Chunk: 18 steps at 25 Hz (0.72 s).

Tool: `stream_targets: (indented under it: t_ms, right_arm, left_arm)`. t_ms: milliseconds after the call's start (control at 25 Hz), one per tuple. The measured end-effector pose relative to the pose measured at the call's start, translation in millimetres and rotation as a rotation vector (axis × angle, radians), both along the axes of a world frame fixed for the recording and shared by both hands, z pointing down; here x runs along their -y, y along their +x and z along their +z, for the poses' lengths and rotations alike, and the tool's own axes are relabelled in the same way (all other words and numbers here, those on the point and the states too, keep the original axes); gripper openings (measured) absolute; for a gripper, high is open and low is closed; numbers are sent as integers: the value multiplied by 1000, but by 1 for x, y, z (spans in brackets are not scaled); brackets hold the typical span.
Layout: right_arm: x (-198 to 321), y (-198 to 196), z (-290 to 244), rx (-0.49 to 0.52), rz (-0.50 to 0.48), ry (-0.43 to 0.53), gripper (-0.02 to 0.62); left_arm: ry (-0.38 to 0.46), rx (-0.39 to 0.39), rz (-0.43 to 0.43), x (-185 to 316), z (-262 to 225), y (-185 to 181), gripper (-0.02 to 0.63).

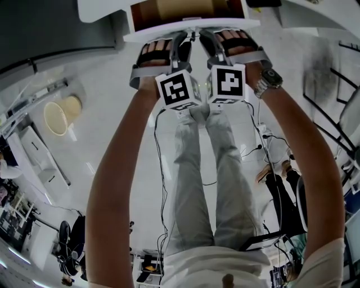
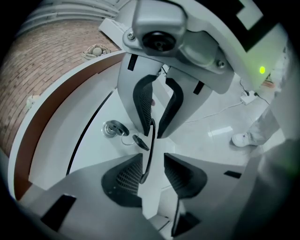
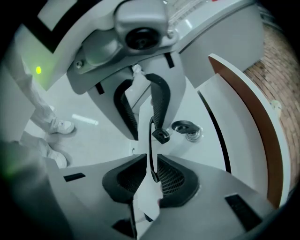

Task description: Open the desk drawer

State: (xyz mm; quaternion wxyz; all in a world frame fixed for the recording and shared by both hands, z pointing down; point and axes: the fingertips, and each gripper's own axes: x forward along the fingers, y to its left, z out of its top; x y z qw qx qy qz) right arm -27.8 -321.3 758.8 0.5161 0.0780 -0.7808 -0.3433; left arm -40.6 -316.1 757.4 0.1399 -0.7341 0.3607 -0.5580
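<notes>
- Flagging risks, left side first: the left gripper [image 2: 153, 176] is released. Its pads stand apart with the thin dark handle [image 2: 149, 150] between them, lying by one pad and clear of the other. It carries no pull.
- The drawer [image 1: 185, 12] sits at the top of the head view, slid out towards the person with its brown inside showing. It looks mostly open to me.
- The right gripper [image 3: 150, 176] is clenched narrow on the same handle, pads close against it. The hold looks light.
- Likely failure: any further pull rides on the right gripper alone, off-centre. The drawer could skew and bind, or the thin handle could slip out of the pads.
- A key [image 3: 161, 136] hangs from the lock [image 3: 186, 126] just beside the handle. A sideways move by either gripper could snag it.
- Pose: both forearms reach straight ahead, roughly parallel. The left hand [image 1: 157, 53] and right hand [image 1: 239, 42] sit side by side at the drawer front.
- The marker cubes are almost touching, and both grippers pitch down onto the handle.
- There is a watch [image 1: 269, 80] on the right wrist.
</notes>
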Motion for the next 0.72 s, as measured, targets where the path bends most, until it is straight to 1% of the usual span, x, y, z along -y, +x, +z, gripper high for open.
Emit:
stream_targets:
  t_ms: [40,80,120,200,320,360,400,440,520,600,720]
  right_arm:
    - [-1,2,-1,22,20,-27,71]
    - [-2,3,-2,42,40,-55,123]
    - [-4,5,-2,58,59,-78,148]
    - [-5,10,-4,85,93,-100,153]
    - [-4,16,-10,139,157,-115,152]
    - [-5,19,-13,166,196,-134,150]
    - [-6,22,-17,200,246,-163,148]
    - [-8,26,-21,243,303,-198,130]
    - [-14,33,-33,345,419,-281,62]
    - [-23,38,-46,437,503,-370,37]
    - [-34,38,-69,534,555,-465,27]
  left_arm:
    - [14,-28,-24,-1,-2,0,156]
    - [32,-60,-55,-2,-4,0,166]
    - [50,-97,-94,-3,-7,-1,166]
    - [70,-193,-188,-5,-14,-4,166]
    - [65,-362,-326,-9,-28,-6,157]
    - [62,-422,-369,-13,-33,-7,134]
    - [59,-485,-416,-18,-39,-10,91]
    - [55,-552,-464,-25,-45,-12,56]
    - [38,-686,-529,-42,-56,-15,26]
    - [14,-791,-546,-57,-66,-13,18]
    - [-4,-874,-554,-65,-81,-13,9]
